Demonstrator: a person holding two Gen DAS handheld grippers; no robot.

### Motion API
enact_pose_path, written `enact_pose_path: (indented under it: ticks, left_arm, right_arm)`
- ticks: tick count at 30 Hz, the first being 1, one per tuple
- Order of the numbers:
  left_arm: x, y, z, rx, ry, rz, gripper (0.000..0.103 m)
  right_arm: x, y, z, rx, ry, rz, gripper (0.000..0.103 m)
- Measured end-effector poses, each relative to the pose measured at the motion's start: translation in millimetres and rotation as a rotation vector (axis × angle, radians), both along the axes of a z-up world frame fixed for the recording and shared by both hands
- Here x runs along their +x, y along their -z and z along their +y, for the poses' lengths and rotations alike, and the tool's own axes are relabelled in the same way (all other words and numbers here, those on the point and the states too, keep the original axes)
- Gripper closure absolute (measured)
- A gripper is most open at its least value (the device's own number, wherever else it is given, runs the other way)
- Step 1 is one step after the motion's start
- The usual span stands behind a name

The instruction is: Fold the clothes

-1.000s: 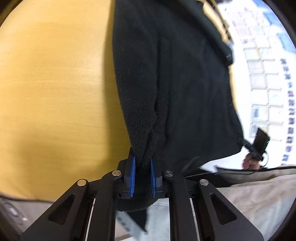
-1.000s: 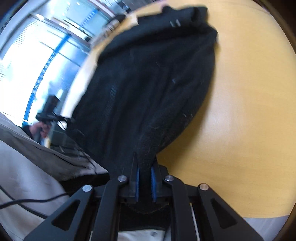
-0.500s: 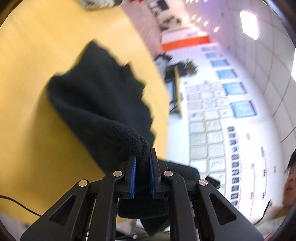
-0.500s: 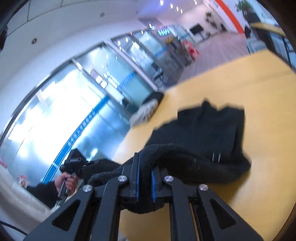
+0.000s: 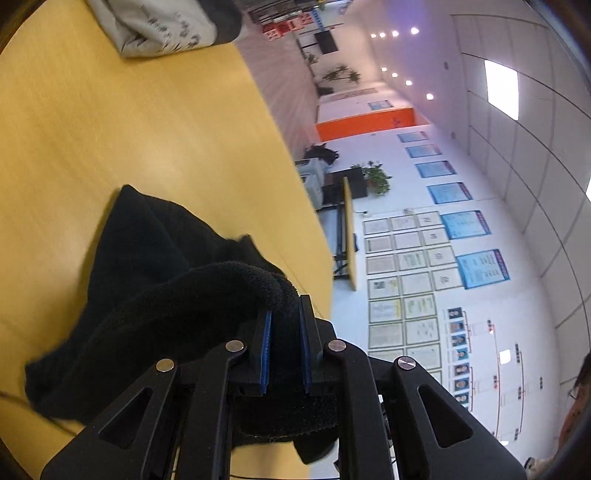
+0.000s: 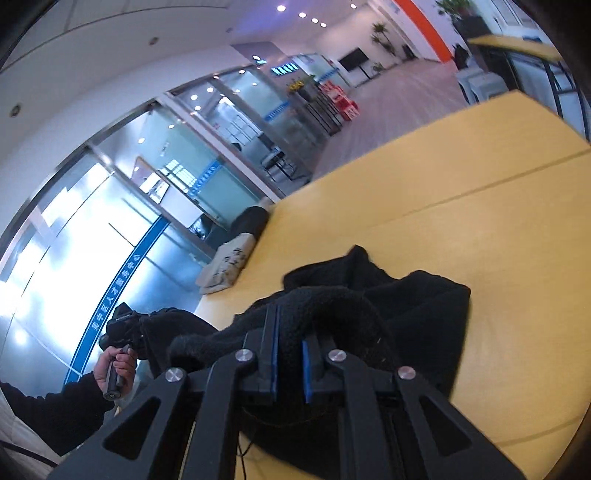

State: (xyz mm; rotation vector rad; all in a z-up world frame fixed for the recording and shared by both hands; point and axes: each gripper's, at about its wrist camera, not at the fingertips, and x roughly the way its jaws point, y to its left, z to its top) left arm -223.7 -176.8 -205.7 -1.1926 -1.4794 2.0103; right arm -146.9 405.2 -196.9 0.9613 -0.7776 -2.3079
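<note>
A black fleece garment lies bunched on the yellow wooden table. My left gripper is shut on a thick edge of the garment, which bulges between the blue pads. In the right wrist view the same black garment lies heaped on the table. My right gripper is shut on another edge of it. The left gripper also shows there at the lower left, held in a hand, with cloth hanging from it.
A pale cloth bag with printed characters lies at the table's far end; it also shows in the right wrist view. The table's edge runs close to the garment. A seam crosses the tabletop.
Both grippers have tilted up from looking down at the hanging garment. The garment, stretched out a second ago, has been carried forward and now lies bunched on the table. Both grips still hold.
</note>
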Motion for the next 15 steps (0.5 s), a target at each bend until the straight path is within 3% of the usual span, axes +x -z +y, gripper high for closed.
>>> enact_pose_path:
  ticks: [7, 11, 14, 15]
  left_arm:
    - [-81.5, 82.9, 0.0, -0.077, 0.031, -0.104, 0.091]
    - [-95.3, 92.6, -0.2, -0.117, 0.093, -0.094, 0.085]
    - [-99.6, 63.9, -4.3, -0.189, 0.11, -0.028, 0.057]
    - [-102.5, 49.0, -10.7, -0.218, 0.095, -0.001, 0.038]
  right_arm:
    - [-78.1, 87.8, 20.5, -0.047, 0.095, -0.11, 0.093]
    - [-104.9, 133.3, 31.4, -0.044, 0.128, -0.255, 0.089]
    - [-108.0, 135.0, 34.2, -0.032, 0.104, -0.278, 0.085]
    - [-103.3, 126.3, 35.4, -0.003, 0.109, -0.259, 0.077]
